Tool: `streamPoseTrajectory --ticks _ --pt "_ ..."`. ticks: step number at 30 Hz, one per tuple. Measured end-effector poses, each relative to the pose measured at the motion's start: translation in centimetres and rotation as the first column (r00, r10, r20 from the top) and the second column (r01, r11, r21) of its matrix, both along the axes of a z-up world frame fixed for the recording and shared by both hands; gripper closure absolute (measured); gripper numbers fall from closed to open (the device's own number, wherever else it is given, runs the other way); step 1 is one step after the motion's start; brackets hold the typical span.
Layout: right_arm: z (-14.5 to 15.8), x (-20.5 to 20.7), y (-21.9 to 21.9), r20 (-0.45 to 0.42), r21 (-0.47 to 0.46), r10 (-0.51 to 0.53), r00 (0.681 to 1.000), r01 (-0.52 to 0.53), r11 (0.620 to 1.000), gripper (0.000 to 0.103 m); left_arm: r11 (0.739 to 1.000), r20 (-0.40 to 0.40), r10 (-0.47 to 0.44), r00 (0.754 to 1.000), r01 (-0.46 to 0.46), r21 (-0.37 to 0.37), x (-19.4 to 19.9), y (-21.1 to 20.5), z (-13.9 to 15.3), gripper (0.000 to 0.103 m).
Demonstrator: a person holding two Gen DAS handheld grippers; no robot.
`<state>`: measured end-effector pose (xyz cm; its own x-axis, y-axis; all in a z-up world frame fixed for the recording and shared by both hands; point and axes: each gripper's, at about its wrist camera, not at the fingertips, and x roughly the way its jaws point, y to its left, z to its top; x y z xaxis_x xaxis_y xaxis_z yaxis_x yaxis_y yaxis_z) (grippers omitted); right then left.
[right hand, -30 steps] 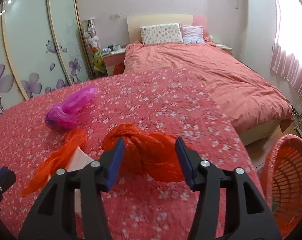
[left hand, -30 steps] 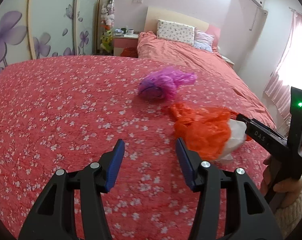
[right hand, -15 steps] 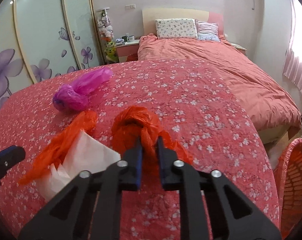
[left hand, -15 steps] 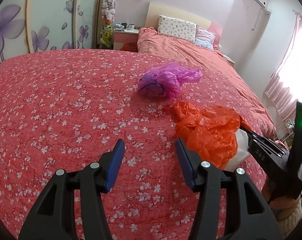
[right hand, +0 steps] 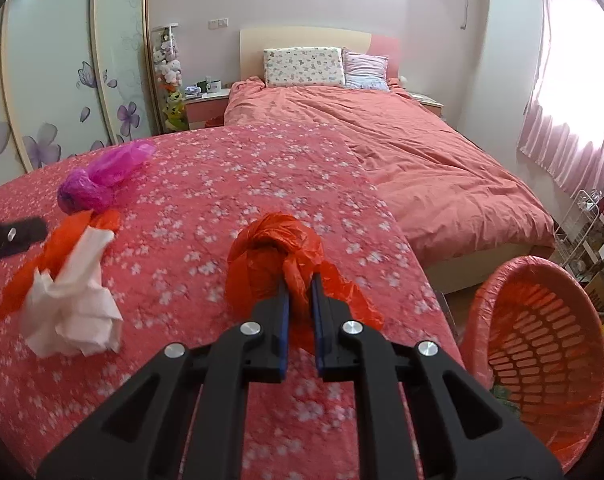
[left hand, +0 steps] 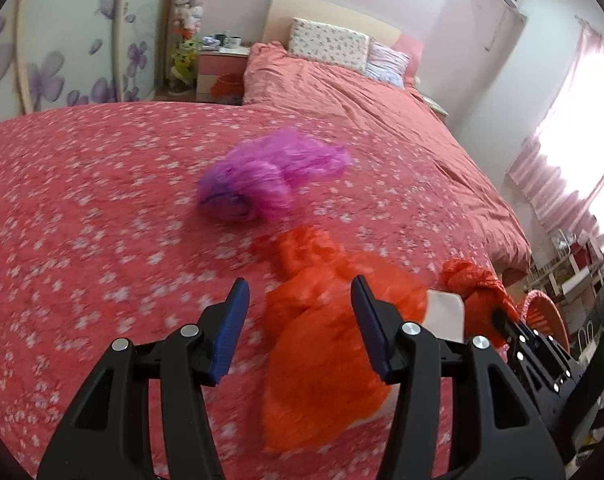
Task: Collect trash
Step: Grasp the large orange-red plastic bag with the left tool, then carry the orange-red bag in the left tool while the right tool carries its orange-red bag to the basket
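My right gripper (right hand: 300, 286) is shut on a knotted orange plastic bag (right hand: 270, 248), held just above the flowered red bedspread (right hand: 230, 184); that bag also shows in the left wrist view (left hand: 472, 280). My left gripper (left hand: 298, 304) is open, its fingers over a second orange bag (left hand: 326, 344) wrapped around white crumpled paper (right hand: 72, 304). A purple plastic bag (left hand: 262, 180) lies farther back on the spread. An orange slotted trash basket (right hand: 542, 344) stands tilted off the bed's right edge.
A second bed with a salmon duvet (right hand: 402, 148) and pillows lies behind. A nightstand (right hand: 206, 108), a wardrobe with flower prints (right hand: 62, 92) and a wire rack (right hand: 582, 220) by the curtained window border the area.
My right gripper closed on the knotted orange bag and lifted it slightly toward the basket. My left gripper moved right, over the orange bag with the paper.
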<state>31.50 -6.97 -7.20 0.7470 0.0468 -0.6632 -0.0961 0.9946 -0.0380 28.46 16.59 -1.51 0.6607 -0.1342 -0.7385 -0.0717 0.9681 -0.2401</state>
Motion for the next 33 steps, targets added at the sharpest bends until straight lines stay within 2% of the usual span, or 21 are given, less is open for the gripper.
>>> streamPoseTrajectory --ticks 4,9,12,13,16,24,33 --pt "0.0 -0.2 -0.4 0.003 -0.004 0.001 1.000 -0.001 1.000 0.092 0.998 -0.037 -0.033 0.999 0.035 0.044 0.7 -1.4 -1.2 0.049" --pt "-0.1 -0.8 -0.4 0.006 -0.008 0.010 1.000 -0.010 1.000 0.092 0.998 -0.077 -0.029 0.997 0.033 0.051 0.0 -1.3 -3.2 0.050" --pt "0.0 -1.3 -0.3 0.012 -0.009 0.013 1.000 -0.013 1.000 0.092 0.999 -0.085 -0.010 0.996 0.013 0.030 -0.2 -0.7 -3.8 0.060" --pt "0.1 -1.4 -0.3 0.014 -0.008 0.013 1.000 -0.012 1.000 0.092 0.999 -0.074 -0.006 0.997 0.009 0.033 -0.4 -0.6 -3.7 0.067" --pt "0.4 -1.8 -0.3 0.023 -0.002 0.009 1.000 -0.009 1.000 0.092 0.999 -0.051 0.007 0.999 -0.005 0.035 -0.9 -0.2 -3.2 0.071" --pt "2.6 -3.6 -0.6 0.073 0.022 0.010 0.997 -0.012 1.000 0.092 0.998 0.023 0.036 0.999 -0.037 0.046 -2.4 0.5 -0.1 0.071" --pt "5.0 -6.6 -2.0 0.136 0.046 -0.007 0.991 0.001 0.999 0.092 0.997 0.096 0.012 0.995 -0.019 0.078 -4.4 -1.6 2.8 0.071"
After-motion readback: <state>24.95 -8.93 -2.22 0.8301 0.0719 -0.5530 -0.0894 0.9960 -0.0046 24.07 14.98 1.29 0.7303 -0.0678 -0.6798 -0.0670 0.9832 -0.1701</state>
